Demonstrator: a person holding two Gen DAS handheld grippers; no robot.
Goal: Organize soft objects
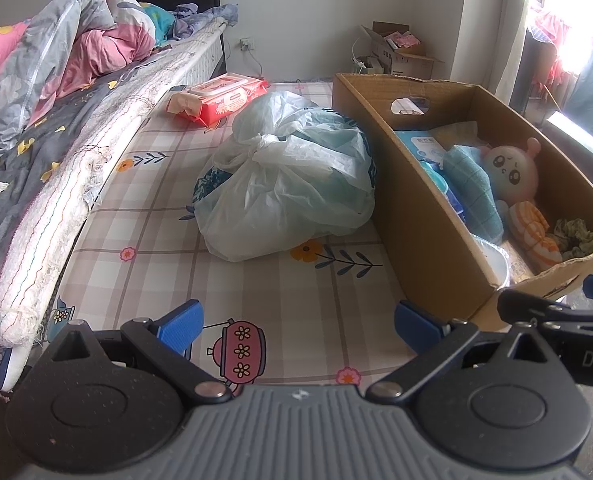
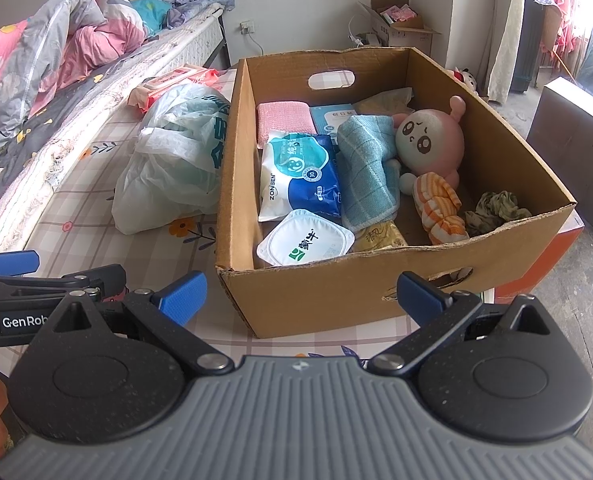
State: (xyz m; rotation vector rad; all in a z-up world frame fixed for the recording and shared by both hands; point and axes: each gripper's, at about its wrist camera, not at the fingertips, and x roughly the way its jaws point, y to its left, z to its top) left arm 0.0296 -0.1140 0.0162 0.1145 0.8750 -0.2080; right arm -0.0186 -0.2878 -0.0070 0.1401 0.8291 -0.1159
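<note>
The left gripper (image 1: 298, 326) and the right gripper (image 2: 301, 300) both hang low over the checked sheet (image 1: 168, 240) with their blue fingers spread wide and nothing between them — the right one sits just before the cardboard box (image 2: 336, 292). Inside the box lie a white tub (image 2: 305, 243), a blue wipes pack (image 2: 302, 176), a blue towel (image 2: 370, 168), an orange striped cloth (image 2: 440, 208) and a pink plush doll (image 2: 430, 140). A tied plastic bag (image 1: 292, 176) sits beside the box, and farther back lies a red wipes pack (image 1: 224, 98).
</note>
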